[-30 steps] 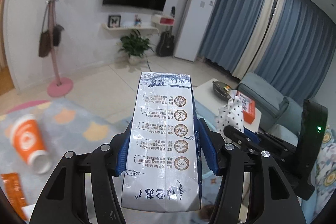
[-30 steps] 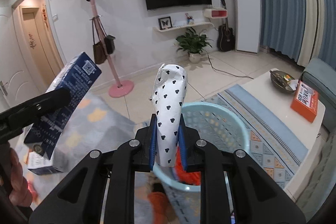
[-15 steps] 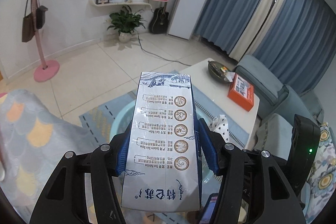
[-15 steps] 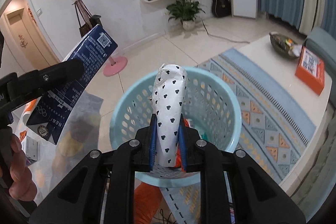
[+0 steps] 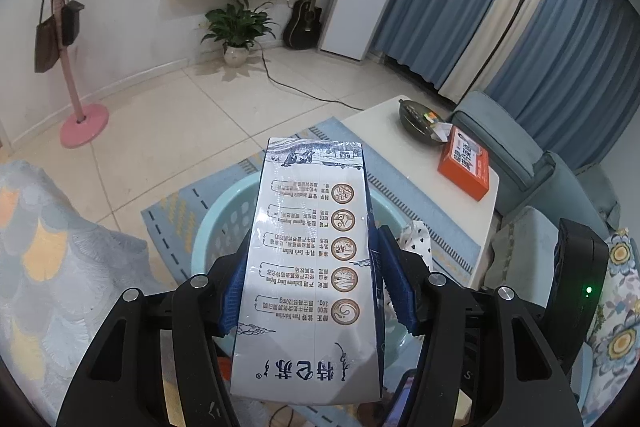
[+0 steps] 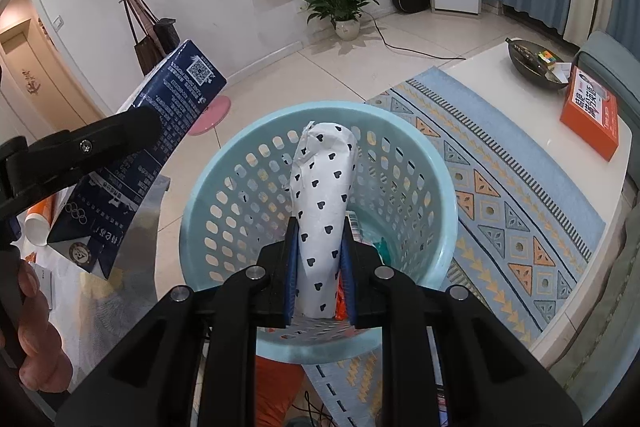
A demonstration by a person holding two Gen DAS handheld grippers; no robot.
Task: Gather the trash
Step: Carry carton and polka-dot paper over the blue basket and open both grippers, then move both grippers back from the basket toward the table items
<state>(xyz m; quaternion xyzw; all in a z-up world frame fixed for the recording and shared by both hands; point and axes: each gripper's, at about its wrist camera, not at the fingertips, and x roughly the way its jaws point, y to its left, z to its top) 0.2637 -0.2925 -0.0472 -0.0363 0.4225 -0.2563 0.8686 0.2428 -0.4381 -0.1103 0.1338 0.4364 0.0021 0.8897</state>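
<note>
Left gripper [image 5: 314,291]: fingers clamped on a blue-and-white milk carton [image 5: 310,279], held above the near rim of the light-blue perforated basket [image 6: 320,131]. Right gripper [image 6: 320,267]: fingers clamped on a rolled white paper wrapper with black hearts [image 6: 322,203], over the basket opening. Packaging, apparently orange and teal, lies inside the basket.

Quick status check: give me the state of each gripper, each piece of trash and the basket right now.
left gripper: shut on the milk carton
milk carton: held up, not yet in the basket
right gripper: shut on the paper bag
paper bag: held upright above the basket opening
basket: upright on the floor, some trash already inside
orange cup: lying on the floor, not collected
</note>
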